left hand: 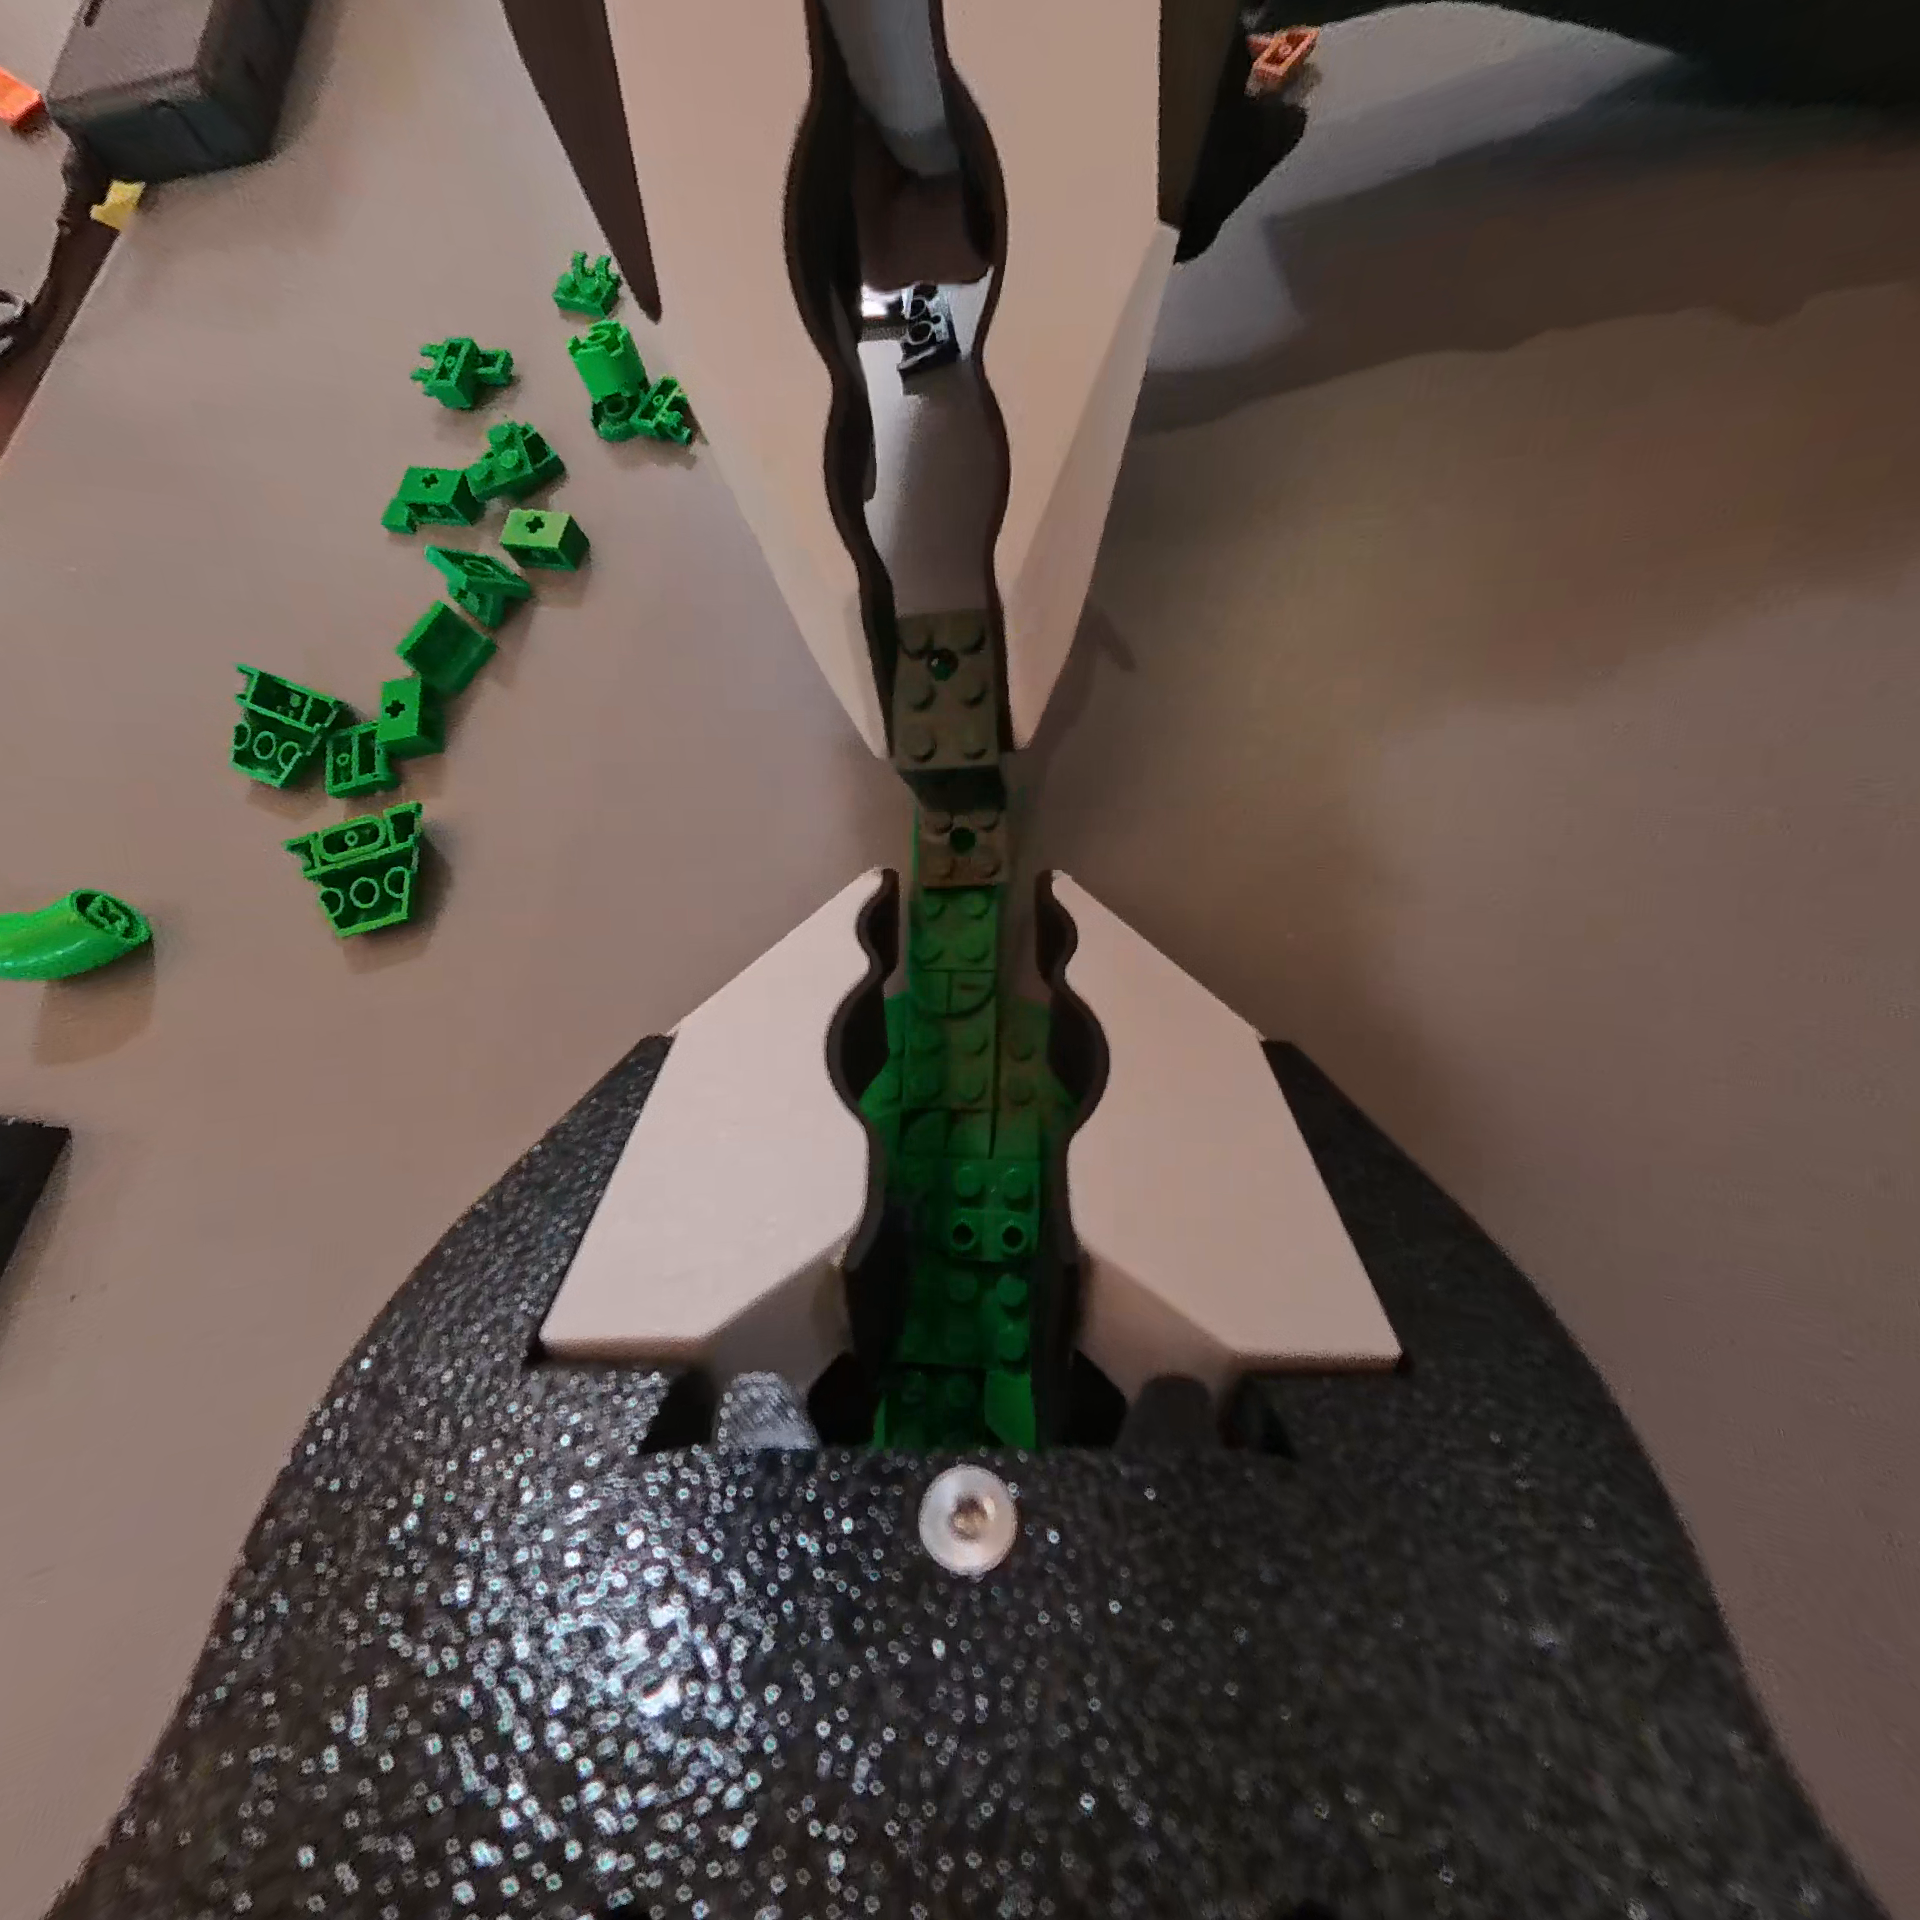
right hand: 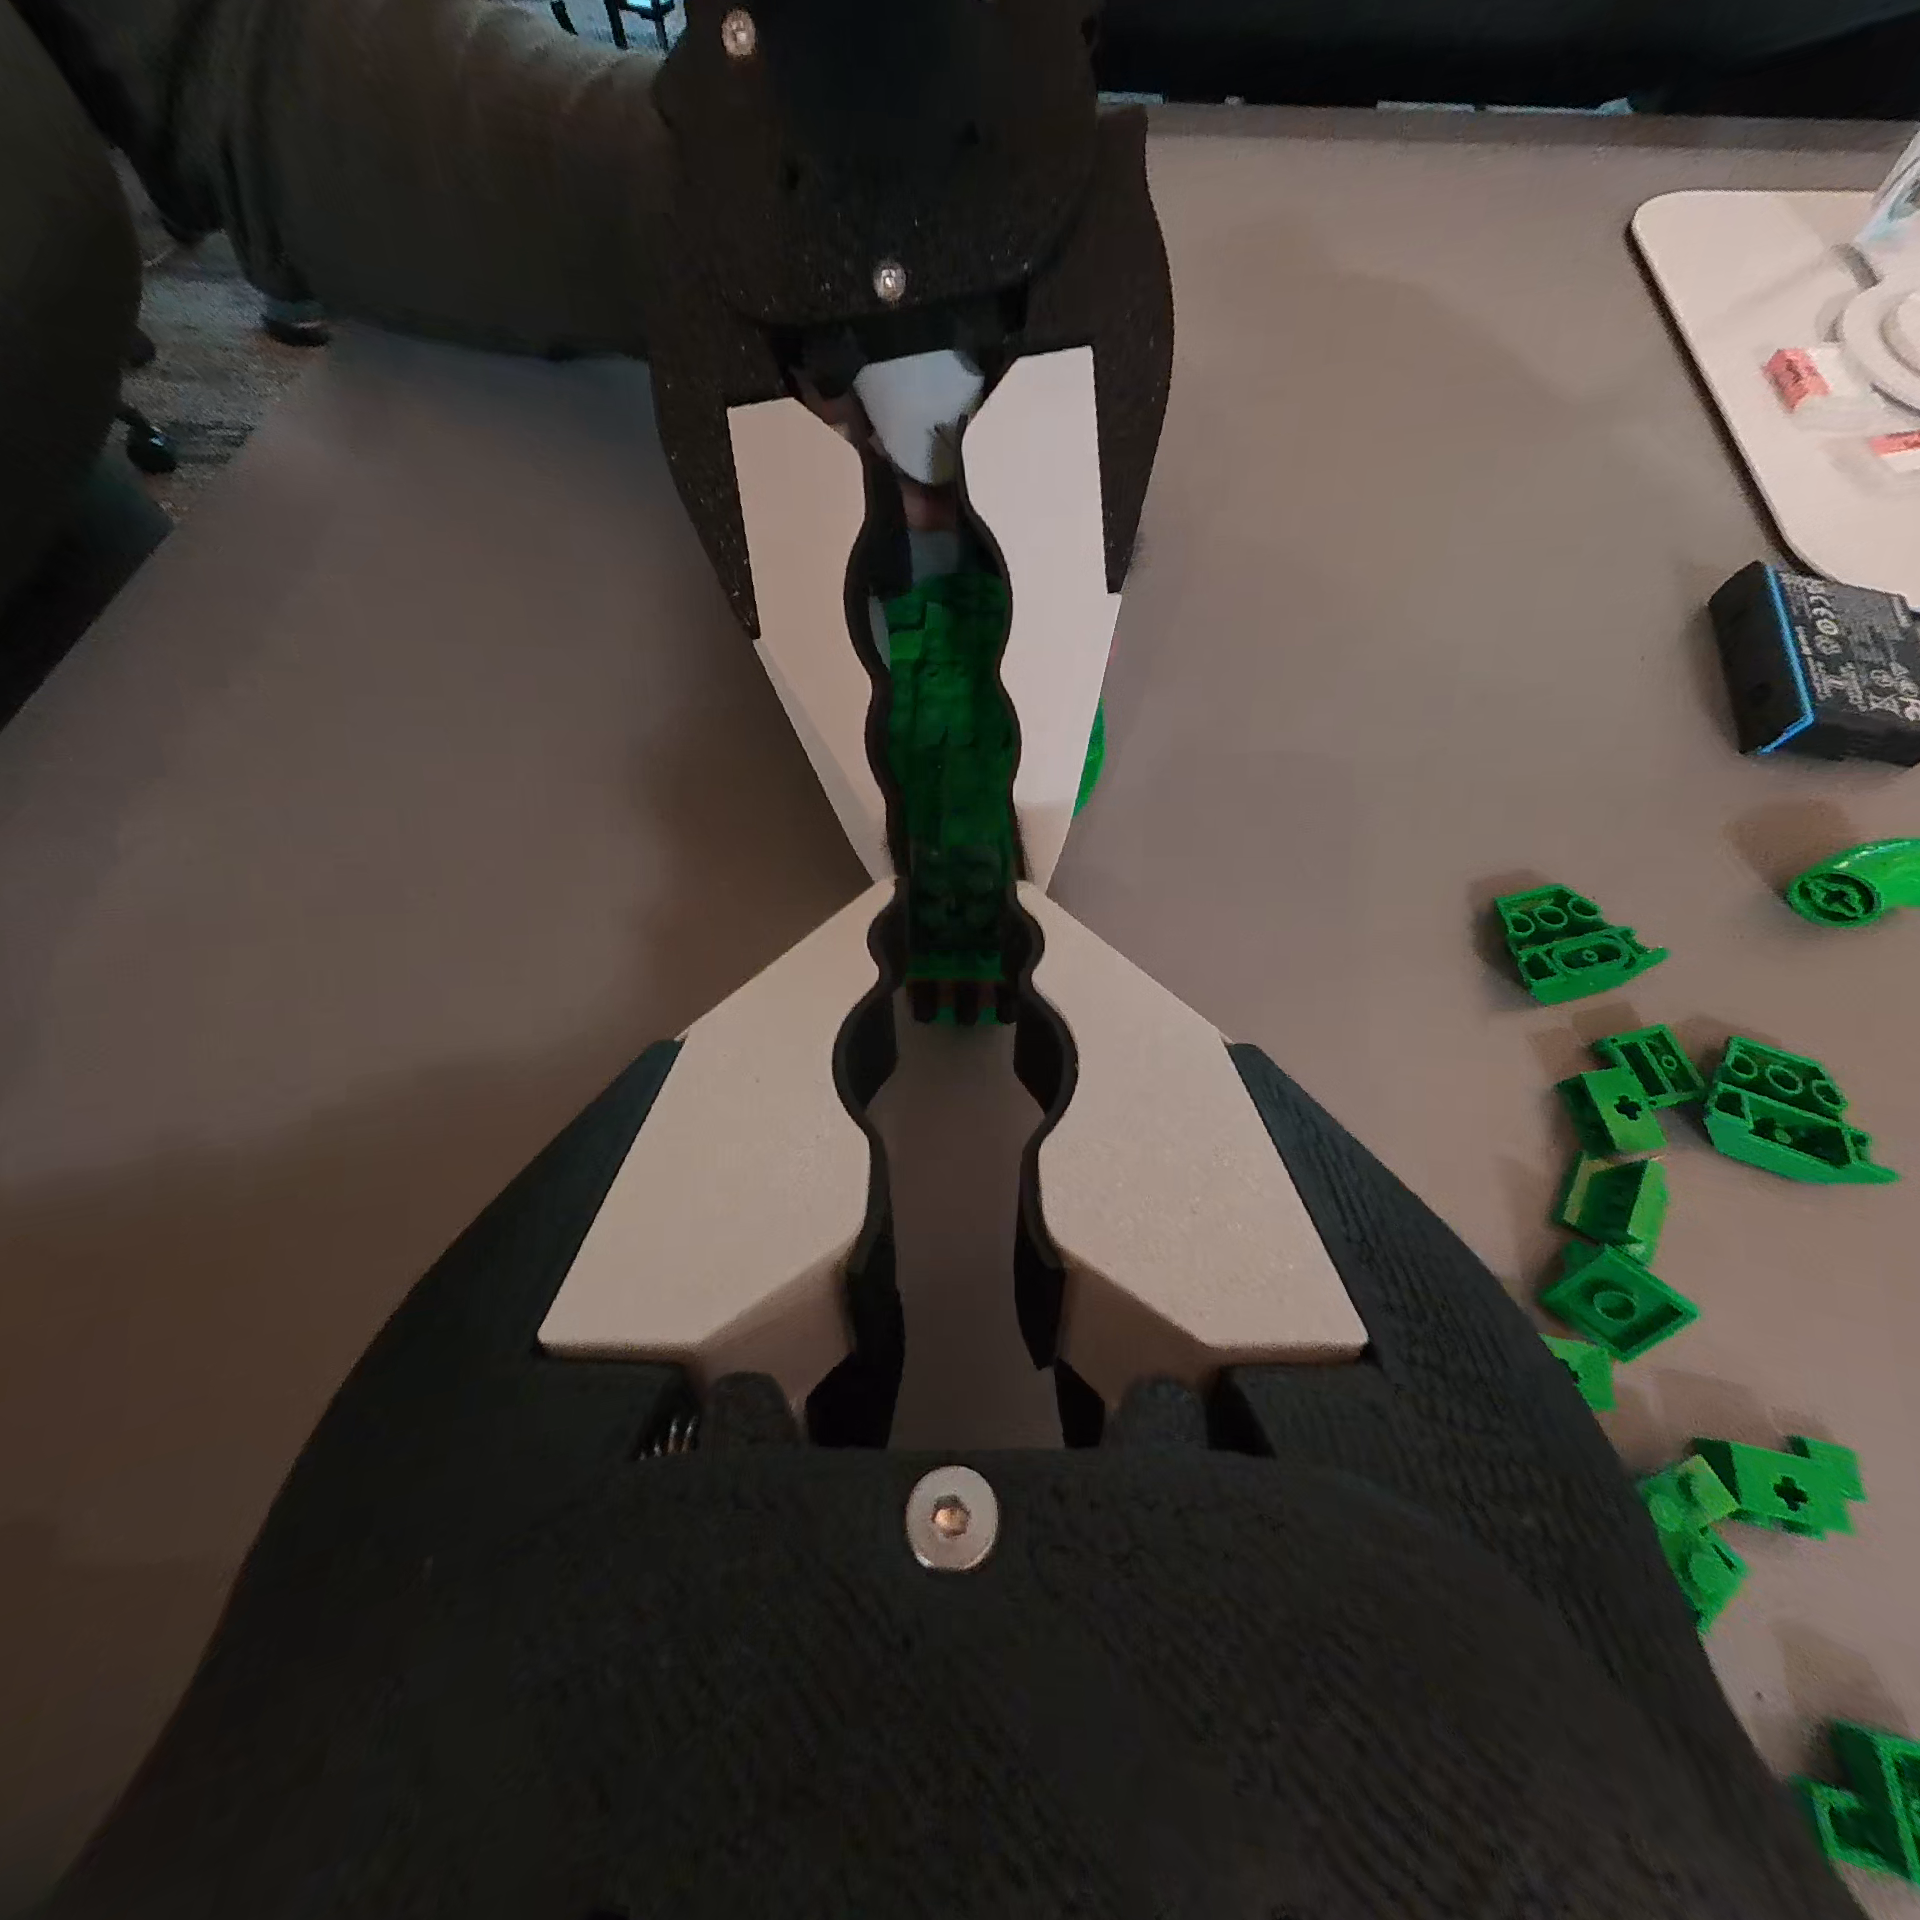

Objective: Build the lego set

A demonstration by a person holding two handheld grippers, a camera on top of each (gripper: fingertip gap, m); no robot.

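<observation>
A long green Lego assembly [left hand: 961, 1122] with a dark olive end [left hand: 945, 696] is held level above the table between both grippers, which face each other tip to tip. My left gripper [left hand: 966, 894] is shut on the green body, which runs back between its fingers. My right gripper [right hand: 954, 899] is shut on the assembly's end [right hand: 956, 935]. The right gripper [left hand: 951, 748] shows from above in the left wrist view, clamped on the olive end. The left gripper [right hand: 956, 852] shows from above in the right wrist view. Several loose green pieces [left hand: 457, 582] lie on the table.
The loose green pieces [right hand: 1683, 1143] and a curved green piece [right hand: 1860, 878] lie to my right gripper's right. A black block [right hand: 1829, 675] and a white tray [right hand: 1745, 343] stand beyond them. A dark box [left hand: 177, 83], a yellow piece [left hand: 120, 203] and an orange piece [left hand: 1283, 57] sit far off. Less than 4 cm separates the two grippers' tips. The curved green piece [right hand: 1860, 878] is about 20 centimeters from both grippers' fingertips. Seen from the left wrist view [left hand: 75, 923] as well.
</observation>
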